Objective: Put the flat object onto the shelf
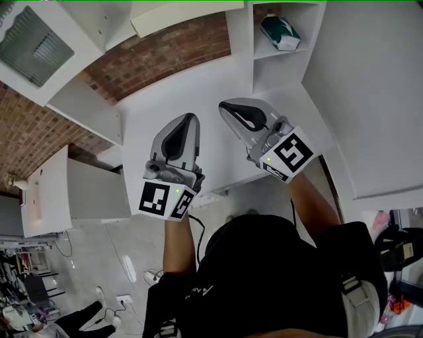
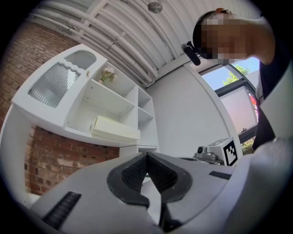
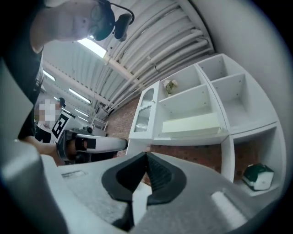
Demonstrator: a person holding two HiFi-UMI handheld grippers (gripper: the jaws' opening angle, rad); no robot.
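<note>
The flat cream object [image 1: 185, 16] lies on a shelf of the white wall unit; it also shows in the left gripper view [image 2: 114, 129] and the right gripper view [image 3: 192, 124]. My left gripper [image 1: 188, 119] hovers over the white table [image 1: 211, 79], shut and holding nothing [image 2: 146, 155]. My right gripper [image 1: 225, 105] is beside it, a little farther forward, and its jaws are likewise shut and empty [image 3: 146, 155]. Both grippers are well clear of the shelf and the flat object.
A green and white box [image 1: 280, 33] sits in a lower right compartment of the shelf unit. A cabinet door with ribbed glass [image 1: 33, 43] is at the left. A small plant [image 2: 107, 75] stands on the upper shelf. Brick wall [image 1: 165, 53] runs behind the table.
</note>
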